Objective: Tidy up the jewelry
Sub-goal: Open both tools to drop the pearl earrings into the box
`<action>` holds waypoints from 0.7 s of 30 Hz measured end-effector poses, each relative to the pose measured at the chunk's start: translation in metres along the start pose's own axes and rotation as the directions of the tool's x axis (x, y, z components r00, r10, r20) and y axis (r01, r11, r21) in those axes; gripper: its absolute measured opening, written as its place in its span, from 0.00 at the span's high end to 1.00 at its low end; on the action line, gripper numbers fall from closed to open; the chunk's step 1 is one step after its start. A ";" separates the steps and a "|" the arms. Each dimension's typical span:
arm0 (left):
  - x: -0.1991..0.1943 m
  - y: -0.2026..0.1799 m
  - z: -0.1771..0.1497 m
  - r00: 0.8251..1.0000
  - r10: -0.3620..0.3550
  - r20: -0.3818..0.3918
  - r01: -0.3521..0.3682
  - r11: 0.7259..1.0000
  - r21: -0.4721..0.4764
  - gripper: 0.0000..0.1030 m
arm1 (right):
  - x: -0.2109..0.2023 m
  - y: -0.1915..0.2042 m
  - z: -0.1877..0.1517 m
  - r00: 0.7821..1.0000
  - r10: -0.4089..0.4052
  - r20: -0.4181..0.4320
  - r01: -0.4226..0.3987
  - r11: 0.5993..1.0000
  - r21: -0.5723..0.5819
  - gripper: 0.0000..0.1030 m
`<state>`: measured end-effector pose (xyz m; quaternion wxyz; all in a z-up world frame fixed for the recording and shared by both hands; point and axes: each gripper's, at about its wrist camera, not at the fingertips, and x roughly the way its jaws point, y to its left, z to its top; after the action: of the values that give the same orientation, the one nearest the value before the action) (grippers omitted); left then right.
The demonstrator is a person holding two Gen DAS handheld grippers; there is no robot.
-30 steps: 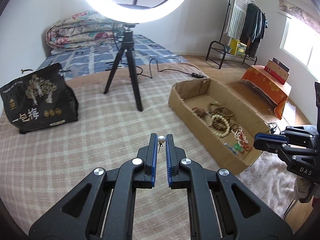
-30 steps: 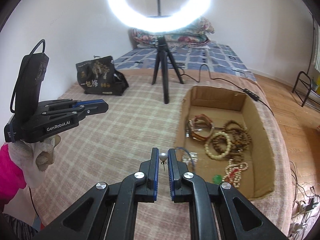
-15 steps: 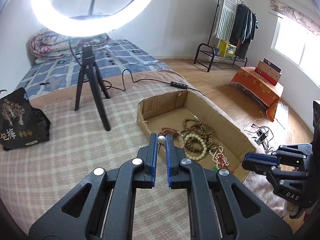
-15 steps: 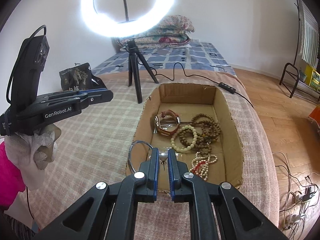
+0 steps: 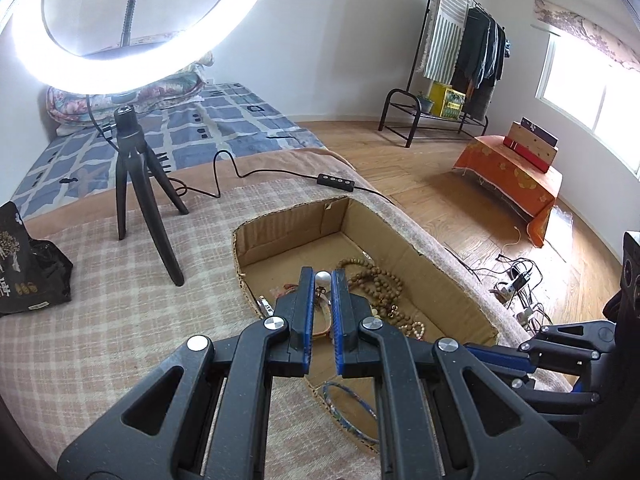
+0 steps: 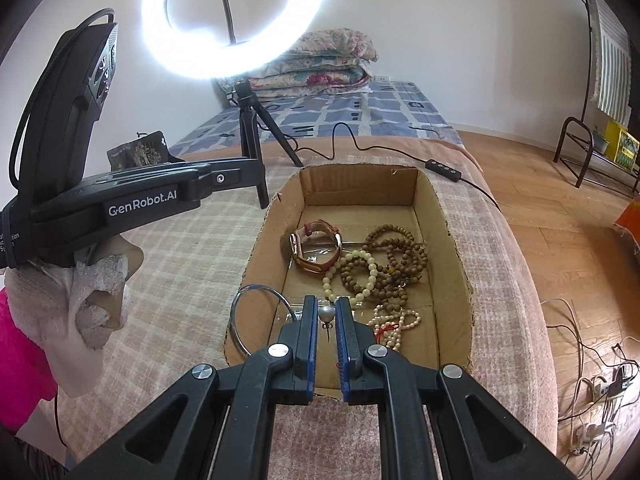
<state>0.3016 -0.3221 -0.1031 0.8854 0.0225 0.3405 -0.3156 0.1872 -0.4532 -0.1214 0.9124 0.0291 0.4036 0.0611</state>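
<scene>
Cardboard walls frame most of what we see: an open cardboard box (image 6: pixel 448 224) sits on a checked blanket (image 6: pixel 180 264) at the centre of the right wrist view, already holding a leather-strap watch (image 6: pixel 316 250), brown wooden bead strands (image 6: pixel 396 256), a pale bead bracelet (image 6: pixel 360 276) and a whitish bead string with red thread (image 6: pixel 396 322). A thin metal bangle (image 6: pixel 256 312) straddles the box's near left wall, half in and half out. Both pairs of jaws are nearly closed, and each pinches a small pearl stud earring: our right gripper (image 6: pixel 327 316) holds its pearl earring (image 6: pixel 326 313) low in the frame over the box's near end, and our left gripper (image 5: pixel 322 280) holds the second pearl earring (image 5: pixel 322 278) at the centre of the left wrist view, above the beads. We judge the sorting well advanced: most pieces lie inside, while the two earrings remain to be released and the bangle to be settled properly.
</scene>
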 end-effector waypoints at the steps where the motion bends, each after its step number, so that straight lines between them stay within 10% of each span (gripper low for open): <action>1: 0.002 -0.001 0.000 1.000 0.002 -0.002 -0.002 1.000 0.002 0.94 | 0.000 0.000 0.000 1.000 -0.001 -0.001 0.001 1.000 0.001 0.93; 7: 0.004 -0.007 0.001 1.000 0.019 -0.002 -0.019 1.000 0.013 0.93 | -0.001 -0.004 -0.002 1.000 -0.019 0.015 0.019 1.000 0.017 0.70; 11: 0.000 -0.008 0.001 1.000 0.024 0.017 -0.024 1.000 0.005 0.61 | -0.002 -0.005 -0.002 0.999 -0.030 0.015 0.030 0.999 0.027 0.56; 21: -0.013 -0.009 0.003 0.999 0.043 0.028 -0.044 0.999 0.006 0.61 | -0.014 -0.002 -0.002 0.995 -0.086 0.049 0.084 0.995 0.053 0.17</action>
<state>0.2910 -0.3226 -0.0911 0.8966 0.0283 0.3266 -0.2976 0.1769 -0.4572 -0.1125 0.9232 0.0368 0.3825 0.0110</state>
